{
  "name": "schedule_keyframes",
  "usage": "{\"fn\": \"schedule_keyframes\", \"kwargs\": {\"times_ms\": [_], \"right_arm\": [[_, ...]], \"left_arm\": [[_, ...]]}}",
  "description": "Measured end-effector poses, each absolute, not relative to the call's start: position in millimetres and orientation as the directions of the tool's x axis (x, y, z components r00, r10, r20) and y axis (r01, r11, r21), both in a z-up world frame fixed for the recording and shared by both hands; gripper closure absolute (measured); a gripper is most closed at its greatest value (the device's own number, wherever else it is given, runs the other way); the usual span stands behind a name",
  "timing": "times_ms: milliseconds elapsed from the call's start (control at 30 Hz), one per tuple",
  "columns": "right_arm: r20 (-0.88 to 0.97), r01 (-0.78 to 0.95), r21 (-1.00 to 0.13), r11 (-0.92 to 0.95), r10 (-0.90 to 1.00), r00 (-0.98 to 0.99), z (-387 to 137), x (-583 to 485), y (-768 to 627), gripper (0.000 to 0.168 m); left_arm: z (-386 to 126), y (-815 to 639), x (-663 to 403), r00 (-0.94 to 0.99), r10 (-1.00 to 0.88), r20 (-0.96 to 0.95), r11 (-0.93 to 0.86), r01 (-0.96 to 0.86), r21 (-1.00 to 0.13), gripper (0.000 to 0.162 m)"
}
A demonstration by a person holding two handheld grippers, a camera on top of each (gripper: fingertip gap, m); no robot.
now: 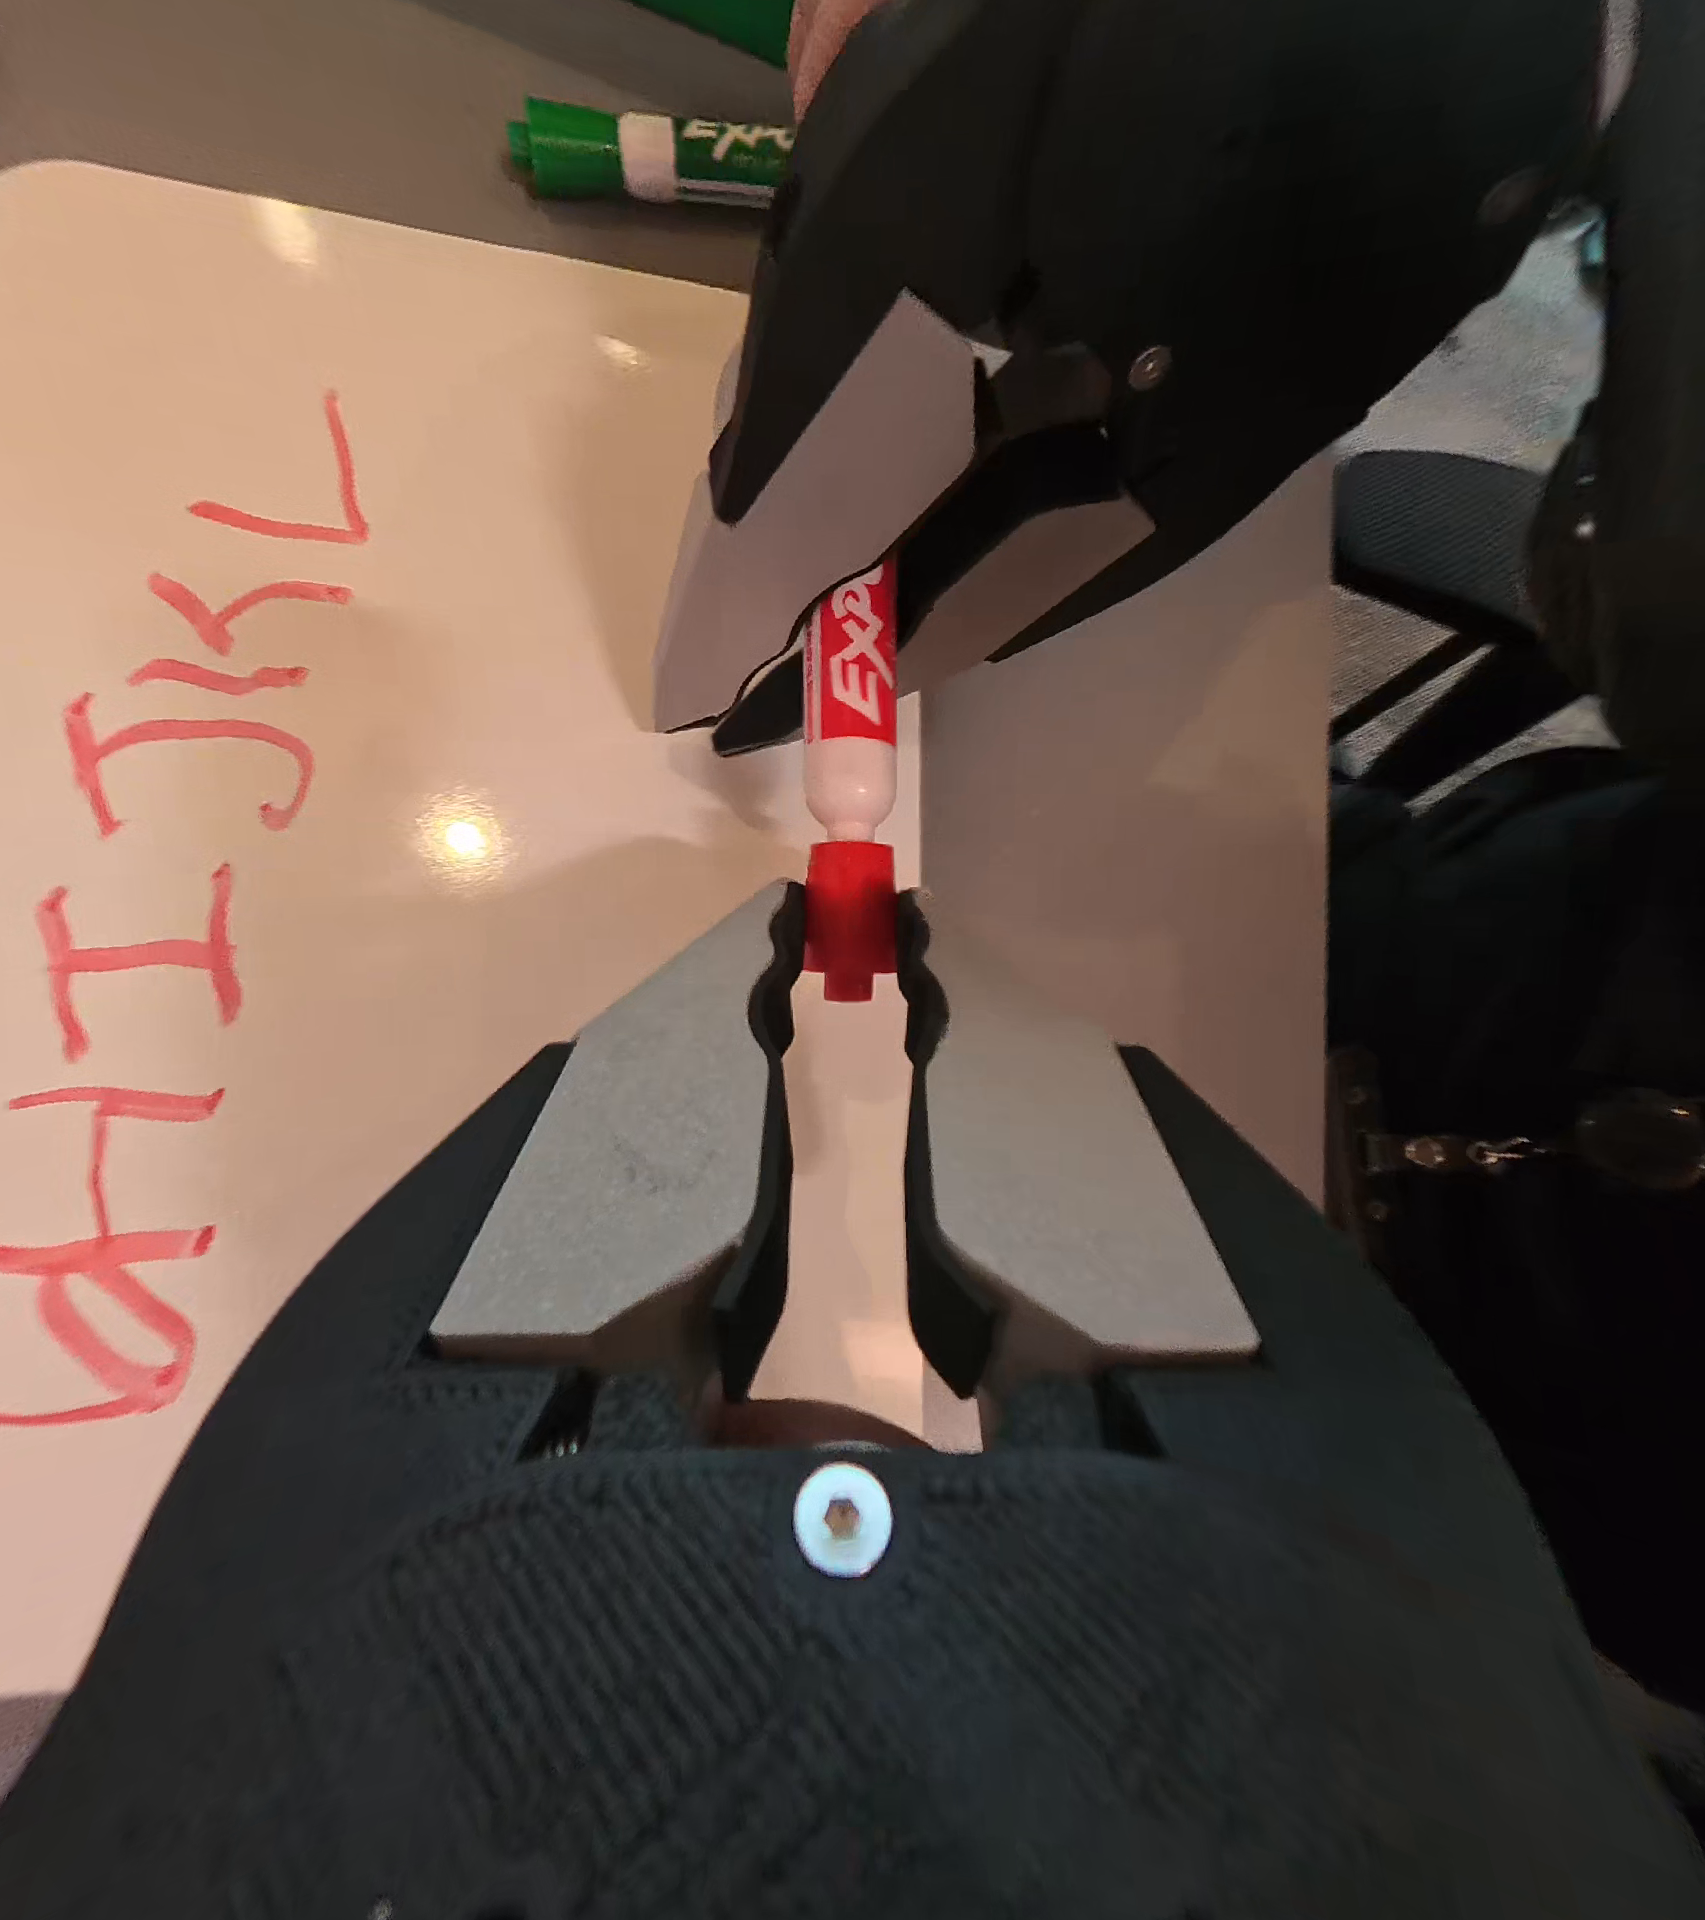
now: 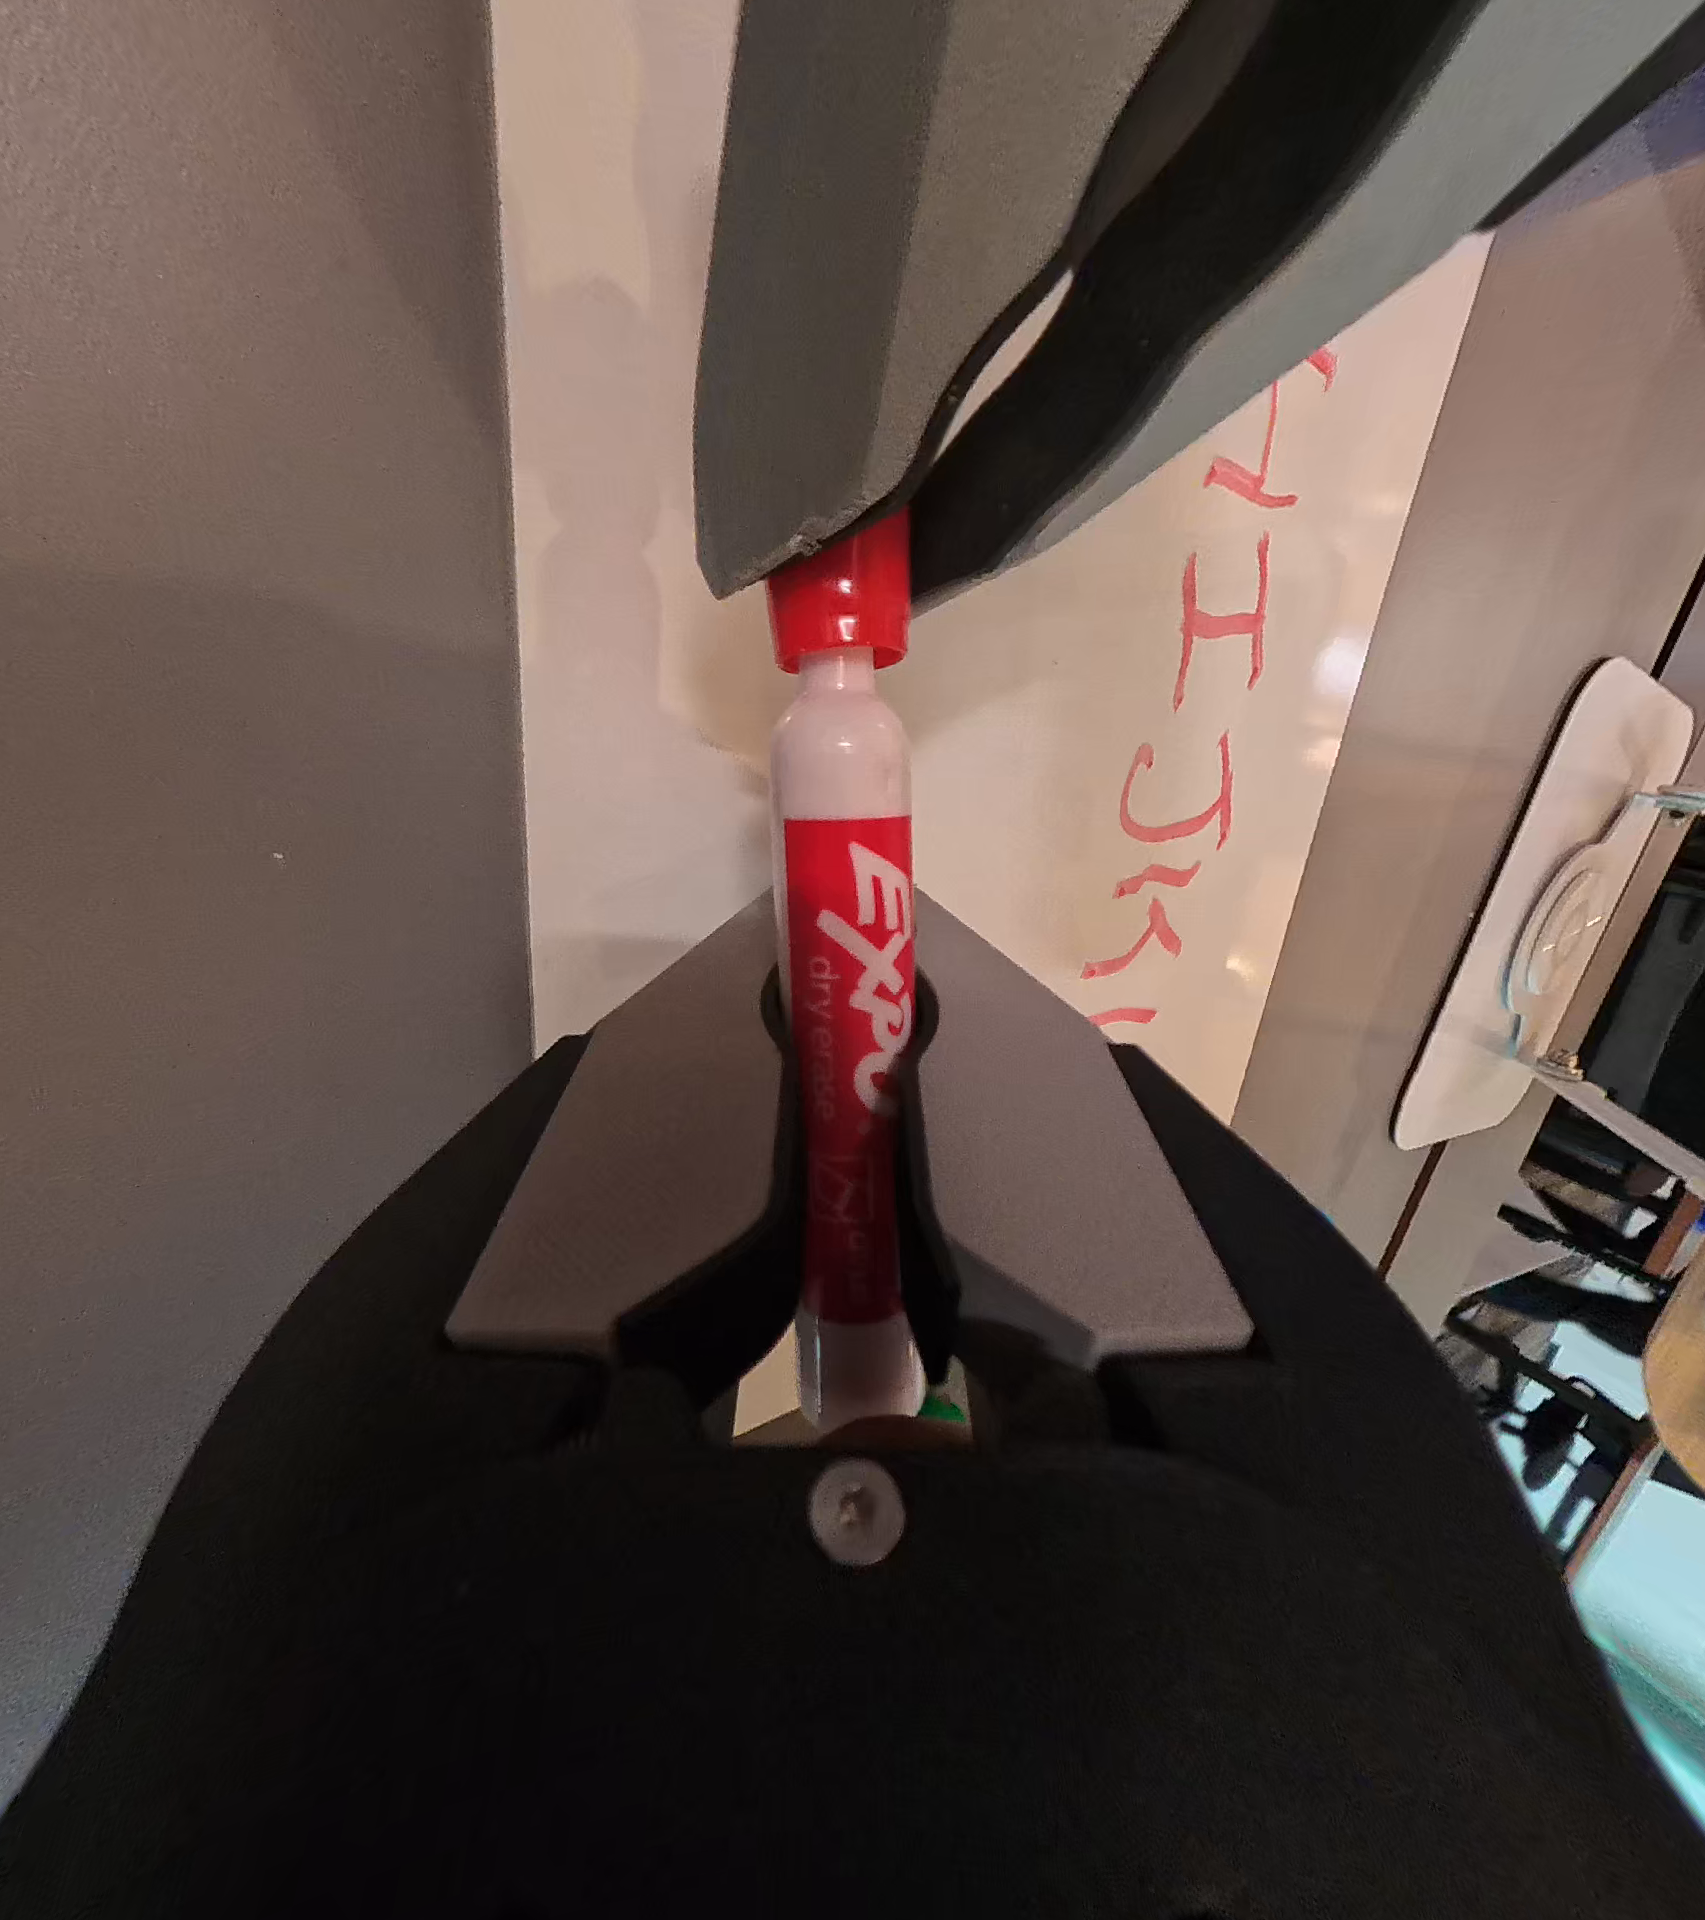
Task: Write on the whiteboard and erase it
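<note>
Marker [image 1: 853, 665] and cap [image 1: 850, 920] meet nose to mouth at the middle of the left wrist view. The left tool [image 1: 848, 940] pinches the red cap between its tips; the right tool [image 1: 827, 665], coming in from 1 o'clock, clamps the marker's barrel. The whiteboard [image 1: 474, 499] lies on the grey worktop [image 1: 204, 94], red letters running along its 9 o'clock side. A green marker [image 1: 656, 151] rests beyond the board at 12 o'clock.

In the right wrist view, the right tool [image 2: 846, 1023] is pressed onto the marker [image 2: 843, 935], the cap [image 2: 840, 608] held by the left tool [image 2: 843, 566] at 12 o'clock, whiteboard [image 2: 1035, 727] beneath, worktop [image 2: 204, 623] at 9 o'clock.
</note>
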State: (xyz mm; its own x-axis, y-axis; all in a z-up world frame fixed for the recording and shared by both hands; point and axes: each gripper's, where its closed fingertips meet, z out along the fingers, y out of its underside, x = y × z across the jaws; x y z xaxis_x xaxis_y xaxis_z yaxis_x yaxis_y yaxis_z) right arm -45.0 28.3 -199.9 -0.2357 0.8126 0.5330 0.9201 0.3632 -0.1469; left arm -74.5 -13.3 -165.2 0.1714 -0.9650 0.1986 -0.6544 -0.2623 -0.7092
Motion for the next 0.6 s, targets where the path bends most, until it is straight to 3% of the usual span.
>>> {"fn": "schedule_keyframes", "kwargs": {"times_ms": [100, 200, 267, 367, 500, 600], "right_arm": [[0.558, 0.915, -0.101, 0.390, 0.784, -0.273, -200, -44, 31, 0.160], [0.565, 0.919, -0.031, 0.394, 0.765, -0.309, -200, -42, 36, 0.160], [0.478, 0.937, -0.102, 0.334, 0.842, -0.248, -201, -41, 35, 0.161], [0.274, 0.943, -0.249, 0.222, 0.950, -0.152, -202, -42, 27, 0.161], [0.222, 0.952, -0.270, 0.146, 0.971, -0.086, -203, -44, 29, 0.161], [0.067, 0.935, -0.355, 0.008, 0.998, 0.017, -203, -51, 22, 0.161]], "left_arm": [[-169, -13, -74, 0.155, -0.980, 0.129, -0.200, -0.692, -0.694, 0.148], [-175, -6, -75, 0.129, -0.979, -0.160, -0.006, -0.799, -0.602, 0.149], [-168, 2, -76, 0.117, -0.925, -0.361, 0.110, -0.827, -0.551, 0.149], [-157, 9, -75, 0.151, -0.867, -0.474, 0.178, -0.796, -0.578, 0.149], [-152, 19, -77, 0.166, -0.757, -0.632, 0.270, -0.801, -0.534, 0.149], [-132, 24, -76, 0.192, -0.599, -0.777, 0.380, -0.786, -0.487, 0.148]]}}
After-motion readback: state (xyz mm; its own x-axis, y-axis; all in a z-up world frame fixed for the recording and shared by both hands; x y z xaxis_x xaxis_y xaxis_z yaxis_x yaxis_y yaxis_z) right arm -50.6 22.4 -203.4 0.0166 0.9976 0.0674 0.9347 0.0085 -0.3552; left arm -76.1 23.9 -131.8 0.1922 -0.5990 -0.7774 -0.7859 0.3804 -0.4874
